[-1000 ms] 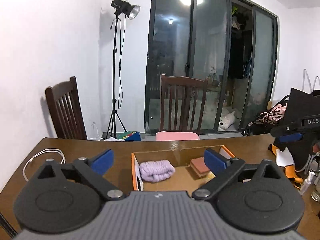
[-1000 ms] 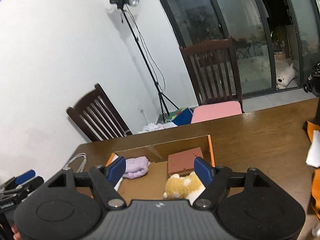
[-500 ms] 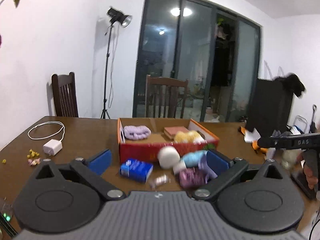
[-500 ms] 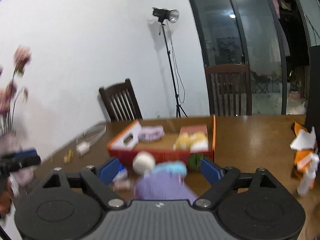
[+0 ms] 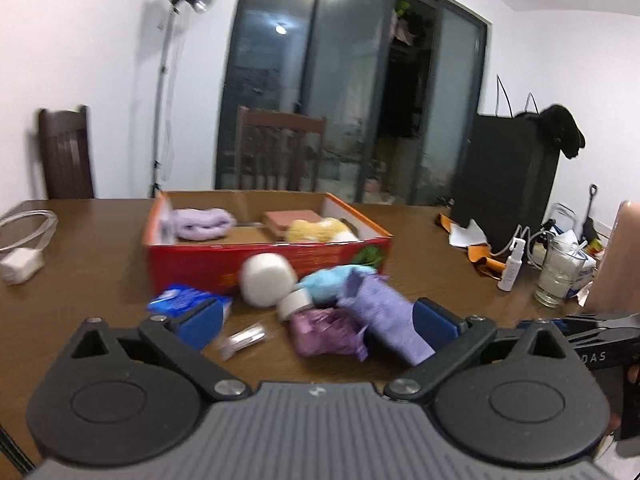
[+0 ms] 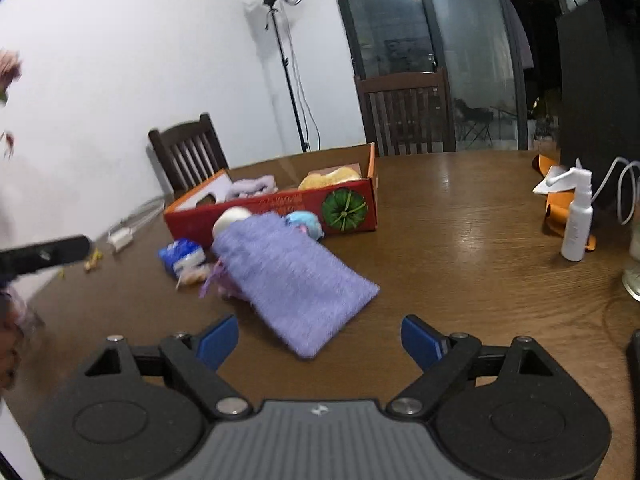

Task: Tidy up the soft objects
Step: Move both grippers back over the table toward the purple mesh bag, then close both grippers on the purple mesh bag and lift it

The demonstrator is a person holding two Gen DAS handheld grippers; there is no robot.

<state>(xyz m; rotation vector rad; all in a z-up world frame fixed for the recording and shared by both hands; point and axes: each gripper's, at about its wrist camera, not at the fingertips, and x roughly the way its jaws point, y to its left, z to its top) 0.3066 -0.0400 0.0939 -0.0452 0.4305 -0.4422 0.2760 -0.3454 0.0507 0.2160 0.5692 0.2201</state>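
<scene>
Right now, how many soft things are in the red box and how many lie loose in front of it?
In the red box: 3 (lilac roll, pink sponge, yellow plush)
Loose in front: 4 (lavender pouch, white ball, blue plush, purple bundle)
Total: 7

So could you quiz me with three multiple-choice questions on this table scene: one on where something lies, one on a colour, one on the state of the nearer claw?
1. Where does the purple knitted pouch lie?
A. inside the box
B. on the table in front of the box
C. on a chair

2. What colour is the front wall of the cardboard box?
A. red
B. green
C. white

3. How is the right gripper?
A. shut on the pouch
B. shut and empty
C. open, holding nothing

Answers:
1 B, it lies flat on the wooden table.
2 A, red with a green pumpkin printed on it.
3 C, its blue pads stand wide apart, short of the pouch.
</scene>
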